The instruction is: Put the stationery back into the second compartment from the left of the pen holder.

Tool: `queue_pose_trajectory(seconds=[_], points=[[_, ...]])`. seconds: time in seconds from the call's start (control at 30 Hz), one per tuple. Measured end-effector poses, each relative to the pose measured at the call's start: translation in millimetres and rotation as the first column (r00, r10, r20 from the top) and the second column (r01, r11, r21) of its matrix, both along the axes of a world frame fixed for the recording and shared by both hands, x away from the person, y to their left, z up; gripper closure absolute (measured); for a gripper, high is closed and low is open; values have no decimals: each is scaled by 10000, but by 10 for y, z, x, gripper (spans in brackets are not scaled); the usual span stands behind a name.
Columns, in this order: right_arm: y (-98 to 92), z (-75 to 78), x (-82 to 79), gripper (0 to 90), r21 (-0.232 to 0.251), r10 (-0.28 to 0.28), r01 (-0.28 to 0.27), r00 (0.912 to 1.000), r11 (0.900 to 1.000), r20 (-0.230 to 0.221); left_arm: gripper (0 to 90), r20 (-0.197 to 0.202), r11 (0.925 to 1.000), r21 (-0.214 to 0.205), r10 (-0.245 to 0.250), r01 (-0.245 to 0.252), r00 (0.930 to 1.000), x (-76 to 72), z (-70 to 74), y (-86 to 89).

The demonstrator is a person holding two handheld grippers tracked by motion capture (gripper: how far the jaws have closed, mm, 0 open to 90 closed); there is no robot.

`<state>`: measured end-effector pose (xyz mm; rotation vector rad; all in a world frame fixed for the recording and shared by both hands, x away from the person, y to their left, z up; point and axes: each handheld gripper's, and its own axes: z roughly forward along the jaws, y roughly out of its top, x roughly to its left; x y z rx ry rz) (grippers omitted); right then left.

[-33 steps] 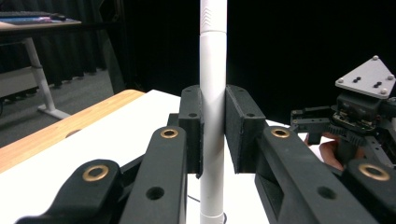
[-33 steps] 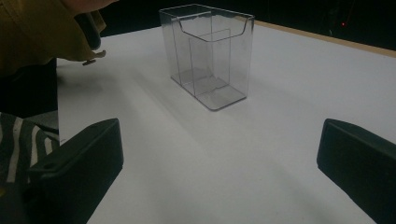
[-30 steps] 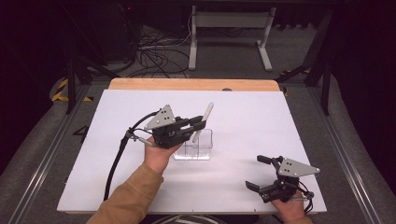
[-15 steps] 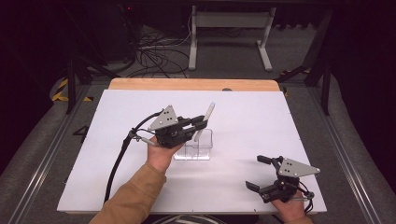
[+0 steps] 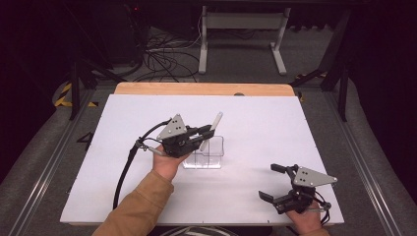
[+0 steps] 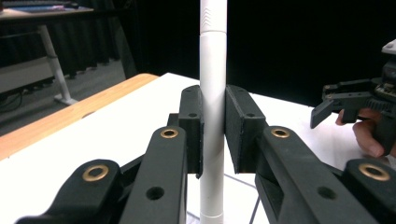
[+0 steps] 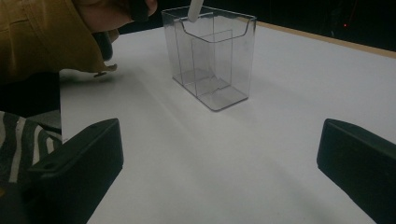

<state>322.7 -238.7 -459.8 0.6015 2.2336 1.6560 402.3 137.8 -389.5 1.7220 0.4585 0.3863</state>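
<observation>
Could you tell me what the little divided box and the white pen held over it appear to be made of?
The box looks like clear, glossy rigid plastic, perhaps acrylic: the table shows through its walls and its edges catch the light. The pen, clamped in the left gripper, seems smooth matte white plastic, with a moulded seam and chevron marks near its top; that is only a guess.

The left gripper (image 6: pixel 214 135) clamps a white pen (image 6: pixel 213 93) (held upright).

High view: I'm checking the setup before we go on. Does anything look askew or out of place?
Nothing stands out. The white pen leans over the clear holder because the left tool grips it. The right tool rests open, apart.
</observation>
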Motion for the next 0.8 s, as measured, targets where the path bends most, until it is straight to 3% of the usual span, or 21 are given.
queue_pose_trajectory(seconds=[0.67, 0.8], points=[[8, 1, 2, 11, -6, 61, -61, 10000, 10000, -7, 781, -404, 9968, 774, -171, 202, 9990, -2, -155, 31], [2, 3, 3, 11, 12, 61, -61, 10000, 10000, 7, 781, -550, 9969, 755, -162, 204, 9984, 5, -176, 57]])
